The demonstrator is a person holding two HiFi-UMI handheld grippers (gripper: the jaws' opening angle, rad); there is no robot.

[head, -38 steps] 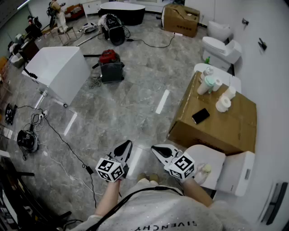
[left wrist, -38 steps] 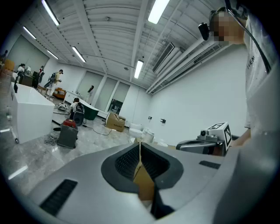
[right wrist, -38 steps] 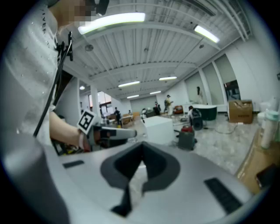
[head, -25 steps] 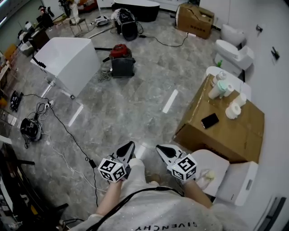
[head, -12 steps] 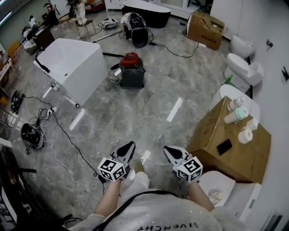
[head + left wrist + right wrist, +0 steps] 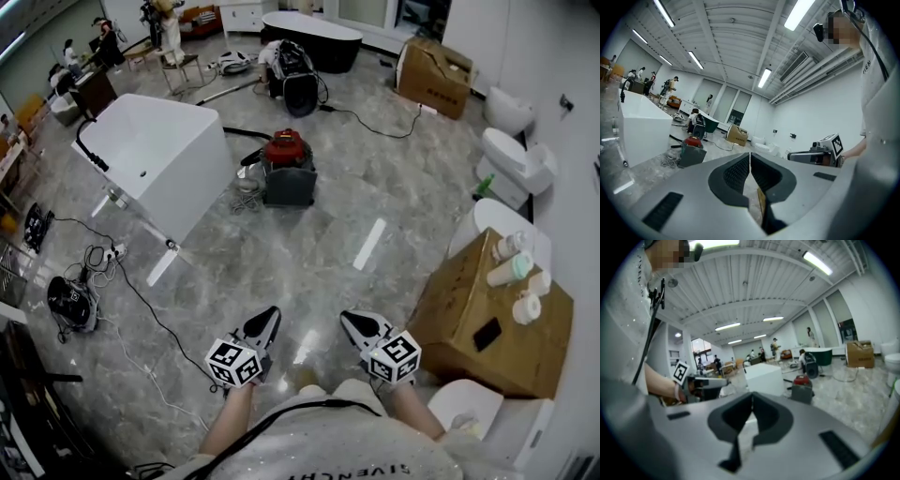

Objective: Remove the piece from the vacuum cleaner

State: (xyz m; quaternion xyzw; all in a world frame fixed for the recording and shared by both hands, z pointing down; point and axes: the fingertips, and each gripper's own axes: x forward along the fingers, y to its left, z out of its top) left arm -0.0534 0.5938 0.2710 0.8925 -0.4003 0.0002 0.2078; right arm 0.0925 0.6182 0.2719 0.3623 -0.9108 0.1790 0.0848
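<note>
white bathtub: floor, far-left | cardboard box: floor's right edge; on top black phone, two bottles, tape roll | toilet: right edge, beyond box | second cardboard box: far-right corner

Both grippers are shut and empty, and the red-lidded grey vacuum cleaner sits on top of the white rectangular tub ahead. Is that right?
Not quite. The red-lidded grey vacuum cleaner stands on the grey marbled floor beside the white rectangular tub, not on it; the head view shows this. The left gripper and right gripper are shut and empty.
</note>
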